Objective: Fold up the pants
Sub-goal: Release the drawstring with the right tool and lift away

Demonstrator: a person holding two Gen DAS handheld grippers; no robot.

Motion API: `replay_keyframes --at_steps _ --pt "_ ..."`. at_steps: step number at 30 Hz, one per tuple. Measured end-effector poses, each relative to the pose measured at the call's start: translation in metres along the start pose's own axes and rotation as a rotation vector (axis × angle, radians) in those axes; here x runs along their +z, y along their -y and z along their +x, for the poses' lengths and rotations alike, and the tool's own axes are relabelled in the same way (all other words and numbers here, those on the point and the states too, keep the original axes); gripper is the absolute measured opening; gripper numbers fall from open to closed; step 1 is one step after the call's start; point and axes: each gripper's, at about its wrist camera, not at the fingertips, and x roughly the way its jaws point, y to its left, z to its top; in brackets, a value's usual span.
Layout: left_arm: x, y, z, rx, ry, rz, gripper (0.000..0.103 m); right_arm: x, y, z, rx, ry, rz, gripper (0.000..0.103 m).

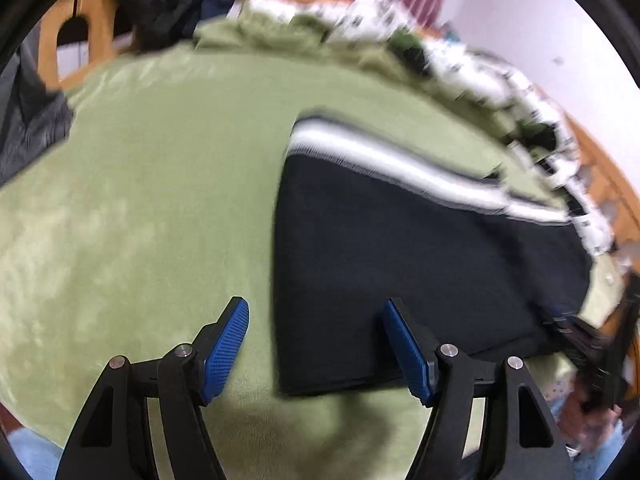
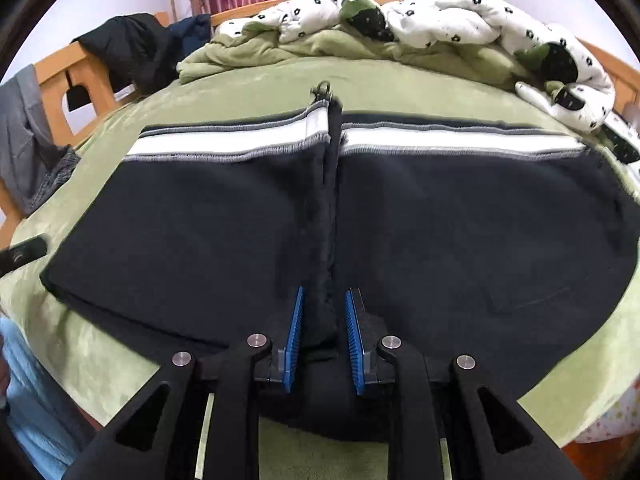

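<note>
Black pants (image 2: 200, 232) with a white and grey side stripe (image 2: 224, 142) lie on a green bed cover (image 2: 120, 356). In the right wrist view my right gripper (image 2: 323, 300) is shut on a raised vertical ridge of the black fabric (image 2: 328, 216) at the middle of the pants. In the blurred left wrist view the pants (image 1: 400, 264) lie to the right, and my left gripper (image 1: 316, 312) is open and empty just above their near left corner. The right gripper and the hand holding it show at the right edge (image 1: 596, 344).
A white flowered quilt (image 2: 440, 20) and bunched green blanket (image 2: 240, 56) lie at the far side of the bed. Dark clothes (image 2: 128, 48) hang on the wooden bed frame (image 2: 56, 80) at left. Bare green cover (image 1: 140, 200) lies left of the pants.
</note>
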Motion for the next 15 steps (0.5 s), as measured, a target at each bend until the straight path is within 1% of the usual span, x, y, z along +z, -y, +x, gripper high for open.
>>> replay_keyframes --at_steps 1,2,3,5,6,7,8,9,10,11,12,13,15 --pt "-0.006 0.000 0.010 0.004 -0.023 0.000 0.069 -0.001 -0.001 -0.002 -0.007 0.007 -0.018 0.021" --pt "-0.014 0.000 0.014 0.012 -0.010 0.011 0.070 -0.001 -0.003 -0.006 -0.007 0.004 -0.040 0.022" --pt "-0.020 0.005 0.009 0.033 0.036 0.051 0.070 -0.001 -0.002 -0.010 0.006 0.005 -0.045 0.024" --pt "-0.020 0.011 0.004 0.045 0.029 0.090 0.068 -0.002 0.007 -0.019 0.026 0.011 -0.019 0.032" --pt "-0.017 0.011 -0.001 0.031 0.031 0.096 0.068 0.000 0.016 -0.026 0.027 0.015 0.008 0.035" --pt "-0.013 0.011 -0.005 0.020 0.038 0.095 0.068 0.004 0.025 -0.031 0.019 0.022 0.033 0.035" --pt "-0.008 0.010 -0.009 0.014 0.045 0.090 0.068 0.008 0.038 -0.039 -0.002 0.041 0.069 0.035" --pt "-0.003 0.007 -0.010 0.011 0.047 0.086 0.068 0.011 0.053 -0.048 -0.026 0.065 0.107 0.040" --pt "0.002 0.006 -0.010 0.005 0.046 0.079 0.068 0.016 0.074 -0.059 -0.067 0.094 0.156 0.051" --pt "0.011 0.004 -0.009 -0.010 0.036 0.068 0.068 0.019 0.089 -0.068 -0.103 0.109 0.192 0.058" --pt "0.017 0.003 -0.007 -0.025 0.027 0.060 0.068 0.021 0.108 -0.076 -0.142 0.125 0.230 0.069" --pt "0.023 0.002 -0.004 -0.045 0.018 0.053 0.068 0.023 0.125 -0.081 -0.171 0.139 0.261 0.072" --pt "0.037 0.000 0.005 -0.079 0.004 0.047 0.068 0.022 0.169 -0.089 -0.251 0.159 0.330 0.073"
